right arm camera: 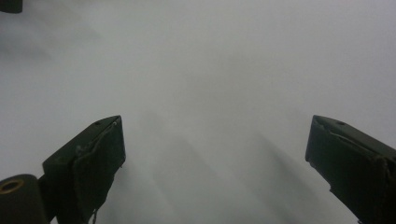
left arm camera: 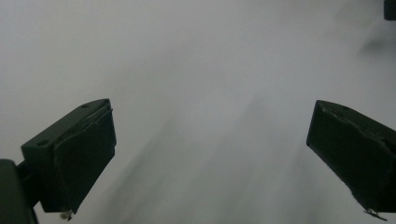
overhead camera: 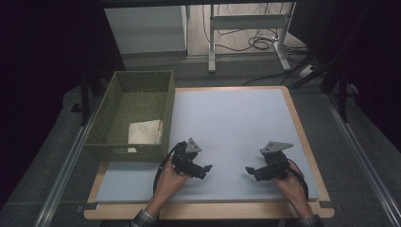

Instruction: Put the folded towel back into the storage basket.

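High view: left gripper (overhead camera: pixel 206 169) and right gripper (overhead camera: pixel 249 170) low over grey mat (overhead camera: pixel 231 118), near edge, tips facing each other. White folded cloth (overhead camera: pixel 145 132) in green woven basket (overhead camera: pixel 137 101), far left. No legible writing.
Left gripper view: jaws spread wide, empty.
Right gripper view: jaws spread wide, empty.

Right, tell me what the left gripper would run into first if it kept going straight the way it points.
The left gripper points across the grey mat toward the right gripper, whose jaws face it. Nothing lies on the mat between them, so it would likely meet that gripper first, though depth is hard to judge.
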The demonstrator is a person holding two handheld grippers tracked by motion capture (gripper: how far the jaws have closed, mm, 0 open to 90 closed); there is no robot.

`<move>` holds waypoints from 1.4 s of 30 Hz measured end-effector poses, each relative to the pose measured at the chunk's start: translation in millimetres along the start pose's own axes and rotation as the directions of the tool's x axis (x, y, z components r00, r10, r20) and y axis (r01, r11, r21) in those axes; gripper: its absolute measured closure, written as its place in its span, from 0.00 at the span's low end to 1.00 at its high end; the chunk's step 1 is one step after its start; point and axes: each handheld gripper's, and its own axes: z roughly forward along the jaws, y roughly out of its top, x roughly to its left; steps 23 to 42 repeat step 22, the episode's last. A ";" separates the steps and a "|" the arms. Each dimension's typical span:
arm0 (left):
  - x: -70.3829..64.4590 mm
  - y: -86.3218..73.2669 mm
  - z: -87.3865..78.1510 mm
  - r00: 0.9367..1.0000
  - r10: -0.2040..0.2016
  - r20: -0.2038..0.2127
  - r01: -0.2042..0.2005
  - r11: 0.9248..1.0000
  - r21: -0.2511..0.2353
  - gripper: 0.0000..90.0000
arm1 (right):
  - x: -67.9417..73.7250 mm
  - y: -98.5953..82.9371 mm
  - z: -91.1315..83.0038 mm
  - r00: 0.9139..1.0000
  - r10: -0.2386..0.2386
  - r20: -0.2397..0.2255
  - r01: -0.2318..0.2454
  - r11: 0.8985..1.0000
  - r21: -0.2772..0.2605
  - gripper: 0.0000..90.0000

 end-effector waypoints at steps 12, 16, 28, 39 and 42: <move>3.4 -28.8 2.9 0.999 -0.020 -0.028 0.021 0.999 0.046 0.01 | 4.8 -11.9 7.1 1.000 -0.013 0.001 0.013 1.000 0.024 0.06; 5.0 -29.2 3.3 0.999 -0.031 -0.023 0.032 0.998 0.049 0.01 | 5.8 -12.2 7.6 1.000 -0.023 0.010 0.023 0.999 0.027 0.06; 4.7 -29.9 3.8 0.999 -0.031 -0.024 0.032 0.998 0.045 0.00 | 6.0 -12.7 7.8 1.000 -0.019 0.010 0.019 0.999 0.025 0.06; 4.7 -29.9 3.8 0.999 -0.031 -0.024 0.032 0.998 0.045 0.00 | 6.0 -12.7 7.8 1.000 -0.019 0.010 0.019 0.999 0.025 0.06; 4.7 -29.9 3.8 0.999 -0.031 -0.024 0.032 0.998 0.045 0.00 | 6.0 -12.7 7.8 1.000 -0.019 0.010 0.019 0.999 0.025 0.06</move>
